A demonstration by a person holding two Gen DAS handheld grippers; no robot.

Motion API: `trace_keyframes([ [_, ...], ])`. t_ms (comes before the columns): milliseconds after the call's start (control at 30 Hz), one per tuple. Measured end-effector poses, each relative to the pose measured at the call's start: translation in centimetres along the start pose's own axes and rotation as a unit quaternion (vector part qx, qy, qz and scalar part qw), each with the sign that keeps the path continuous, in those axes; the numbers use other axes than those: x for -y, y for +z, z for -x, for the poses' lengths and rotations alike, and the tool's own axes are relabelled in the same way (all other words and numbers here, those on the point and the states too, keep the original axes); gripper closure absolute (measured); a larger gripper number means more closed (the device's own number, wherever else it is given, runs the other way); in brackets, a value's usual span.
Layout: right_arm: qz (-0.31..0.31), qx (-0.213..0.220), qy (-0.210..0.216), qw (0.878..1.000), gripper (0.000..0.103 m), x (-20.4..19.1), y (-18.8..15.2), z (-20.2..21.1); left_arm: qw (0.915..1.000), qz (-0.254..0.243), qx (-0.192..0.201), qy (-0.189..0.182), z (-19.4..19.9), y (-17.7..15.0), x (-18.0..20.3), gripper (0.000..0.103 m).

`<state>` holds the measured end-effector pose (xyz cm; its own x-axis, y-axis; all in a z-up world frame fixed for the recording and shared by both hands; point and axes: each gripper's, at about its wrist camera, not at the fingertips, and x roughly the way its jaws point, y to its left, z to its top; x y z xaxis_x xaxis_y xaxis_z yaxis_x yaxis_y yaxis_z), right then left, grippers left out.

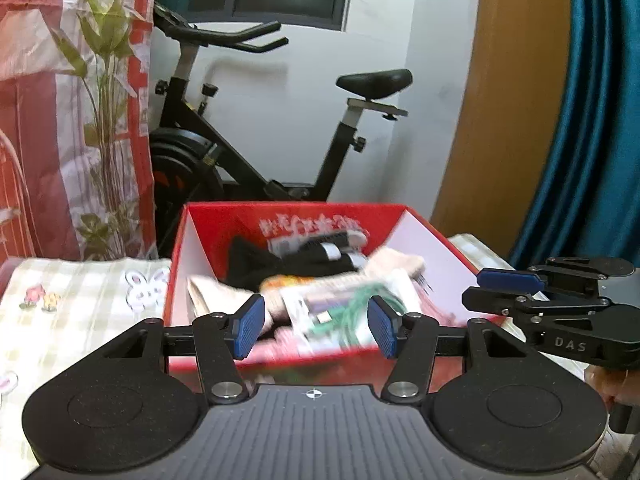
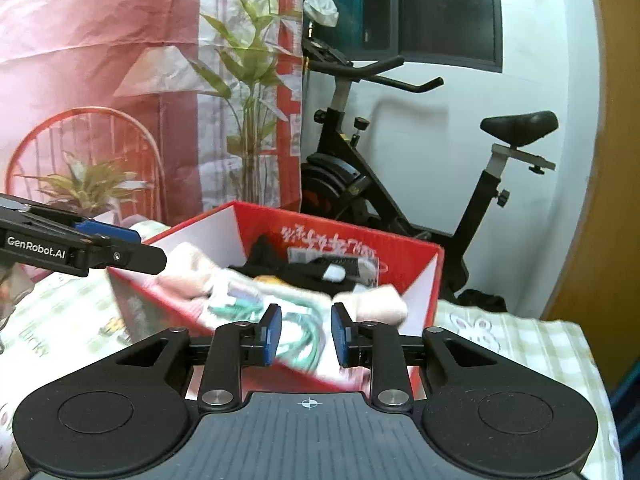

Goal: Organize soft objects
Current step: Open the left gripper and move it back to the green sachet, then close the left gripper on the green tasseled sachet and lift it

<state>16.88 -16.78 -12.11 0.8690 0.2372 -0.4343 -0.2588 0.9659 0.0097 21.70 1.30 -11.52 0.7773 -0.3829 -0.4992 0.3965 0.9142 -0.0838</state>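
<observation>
A red cardboard box [image 1: 280, 210] [image 2: 400, 240] stands on the checked tablecloth [image 1: 80, 300], filled with soft items. Inside lie a black garment [image 1: 256, 264] [image 2: 296, 272], pale pink cloths [image 1: 396, 262] [image 2: 188, 268] and a white piece with green pattern [image 1: 352, 304] [image 2: 304, 320]. My left gripper [image 1: 316, 326] hovers at the box's near rim, open, nothing between its pads. It shows from the side in the right wrist view [image 2: 132, 248]. My right gripper [image 2: 306, 334] is narrowly open over the near rim, the patterned cloth beyond it and not pinched. It also appears at the box's right [image 1: 492, 290].
A black exercise bike [image 1: 248, 168] [image 2: 400, 200] stands behind the box against a white wall. A leafy plant [image 1: 104, 80] and red-and-white sheeting [image 1: 32, 120] lie to the left; a wooden panel [image 1: 512, 100] and blue curtain [image 1: 592, 120] to the right.
</observation>
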Motion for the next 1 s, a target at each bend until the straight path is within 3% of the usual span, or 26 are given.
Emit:
trace_keyframes([
  [233,-0.017,-0.043,0.017,0.999,0.071,0.1,-4.9,2.3,0.9989,-0.004,-0.037,-0.029,0.2,-3.8,1.7,0.044],
  [467,-0.033,-0.102,0.035,0.994,0.057,-0.6,-9.4,2.2,0.9952,0.006,-0.081,-0.054,-1.8,-7.0,2.7,0.044],
  [567,-0.039,-0.117,0.047,0.991,0.045,-0.7,-10.3,1.6,0.9931,0.016,-0.095,-0.067,-2.5,-7.8,2.7,0.044],
  [733,-0.045,-0.133,0.067,0.988,0.045,-0.8,-10.9,0.3,0.9897,0.037,-0.11,-0.083,-3.3,-8.5,2.3,0.044],
  [1000,-0.031,-0.132,0.107,0.985,0.054,-3.0,-11.0,-1.0,0.9789,0.079,-0.132,-0.134,-4.2,-9.7,2.1,0.044],
])
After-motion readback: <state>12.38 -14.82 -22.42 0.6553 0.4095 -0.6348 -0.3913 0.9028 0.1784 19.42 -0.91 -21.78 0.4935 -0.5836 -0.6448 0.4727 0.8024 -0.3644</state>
